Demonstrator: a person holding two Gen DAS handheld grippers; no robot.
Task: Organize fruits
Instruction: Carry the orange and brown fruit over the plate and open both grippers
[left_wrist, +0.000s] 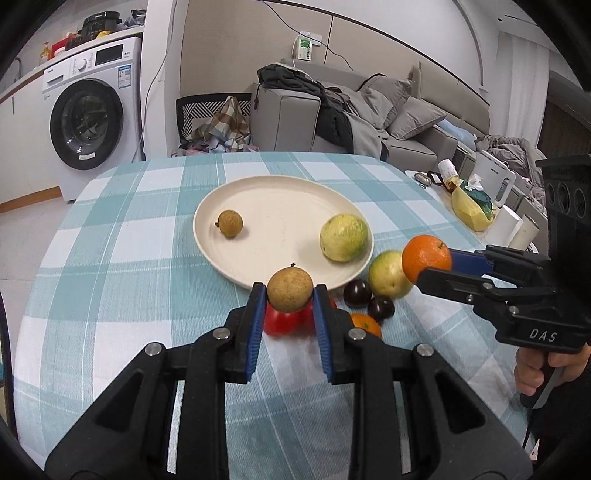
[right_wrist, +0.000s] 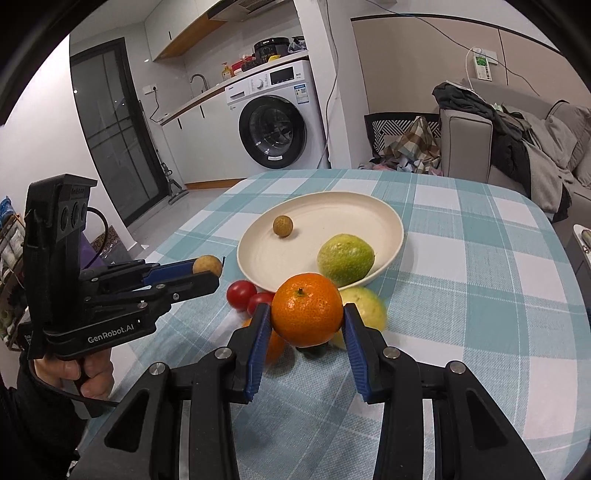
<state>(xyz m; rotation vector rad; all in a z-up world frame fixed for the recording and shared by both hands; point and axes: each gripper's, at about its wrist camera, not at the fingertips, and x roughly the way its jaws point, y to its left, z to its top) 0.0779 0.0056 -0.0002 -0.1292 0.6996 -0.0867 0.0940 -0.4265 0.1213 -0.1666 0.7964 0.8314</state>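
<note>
A cream plate (left_wrist: 280, 206) (right_wrist: 373, 206) on the checked table holds a small brown longan (left_wrist: 230, 223) (right_wrist: 283, 225) and a green-yellow fruit (left_wrist: 344, 237) (right_wrist: 345, 256). My left gripper (left_wrist: 290, 291) (right_wrist: 207, 271) is shut on a second longan (left_wrist: 290, 289) (right_wrist: 207, 264), held above the plate's near rim. My right gripper (right_wrist: 307, 315) (left_wrist: 428, 266) is shut on an orange (right_wrist: 307, 309) (left_wrist: 426, 257), held just right of the plate. Below lie red tomatoes (right_wrist: 240, 293), a second green fruit (left_wrist: 388, 274) (right_wrist: 365, 304), two dark plums (left_wrist: 357, 292) and another orange (left_wrist: 366, 324).
The table has a teal checked cloth (left_wrist: 129, 258). A side surface at the right holds a yellow bag (left_wrist: 471, 208), a white kettle (left_wrist: 493, 179) and white cups (left_wrist: 511, 221). A washing machine (left_wrist: 88, 118), a sofa (left_wrist: 369, 122) and a clothes basket (left_wrist: 214, 122) stand beyond the table.
</note>
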